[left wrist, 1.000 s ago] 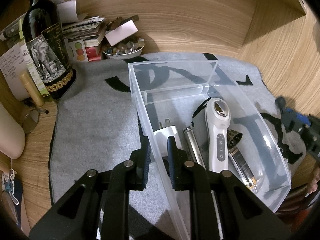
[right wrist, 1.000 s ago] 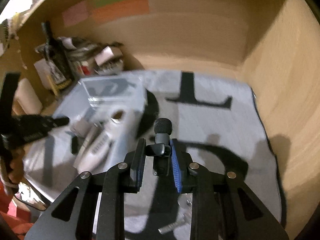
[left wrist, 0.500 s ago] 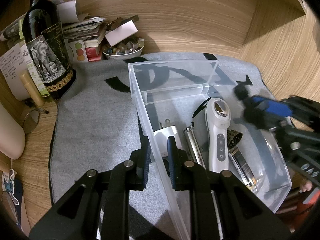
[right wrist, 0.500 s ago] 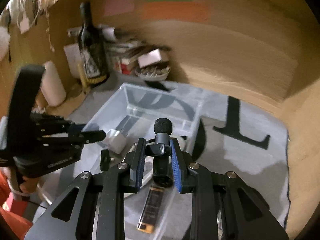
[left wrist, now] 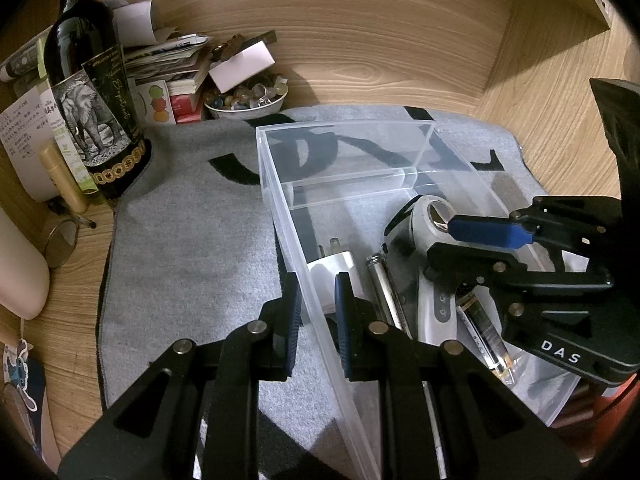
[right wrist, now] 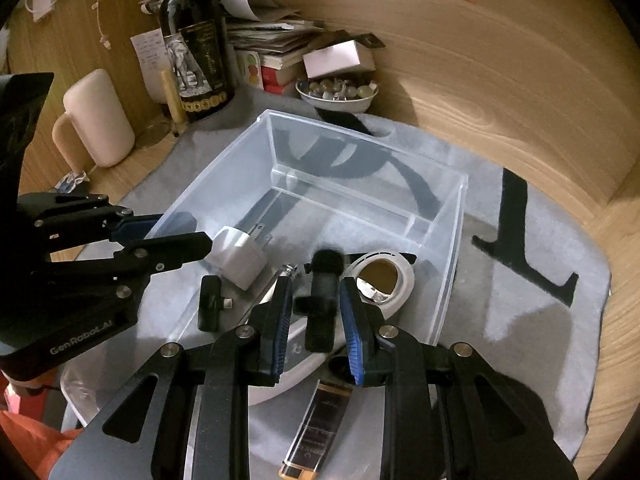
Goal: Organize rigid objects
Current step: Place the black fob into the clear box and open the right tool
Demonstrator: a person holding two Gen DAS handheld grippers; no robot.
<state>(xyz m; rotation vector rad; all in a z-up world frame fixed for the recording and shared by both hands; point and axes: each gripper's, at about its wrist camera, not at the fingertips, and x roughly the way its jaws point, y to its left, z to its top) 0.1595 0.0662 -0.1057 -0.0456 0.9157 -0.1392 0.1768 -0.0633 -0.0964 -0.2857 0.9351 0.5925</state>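
A clear plastic bin (left wrist: pixel 344 152) (right wrist: pixel 456 236) stands on the grey mat. In it lie a white plug adapter (left wrist: pixel 332 270) (right wrist: pixel 240 256), a white handheld device (left wrist: pixel 432 220) (right wrist: pixel 384 276), a metal tube (left wrist: pixel 386 292), a dark gold-ended bar (right wrist: pixel 316 416) and a small black piece (right wrist: pixel 210 308). My left gripper (left wrist: pixel 316 320) (right wrist: pixel 172 232) is shut on the bin's left wall. My right gripper (right wrist: pixel 316 316) (left wrist: pixel 456 236) hangs over the bin, jaws apart, with a small black microphone (right wrist: pixel 324 292) between them, seemingly loose.
A dark wine bottle (left wrist: pixel 92 92), stacked books and papers (left wrist: pixel 172 68) and a bowl of beads (left wrist: pixel 246 98) crowd the back left. A cream mug (right wrist: pixel 96 120) stands at the left. Wooden walls close the back and right.
My right gripper has carried the black microphone leftward from over the mat to above the bin, and its jaws now stand wider. The left gripper has held still on the bin wall.
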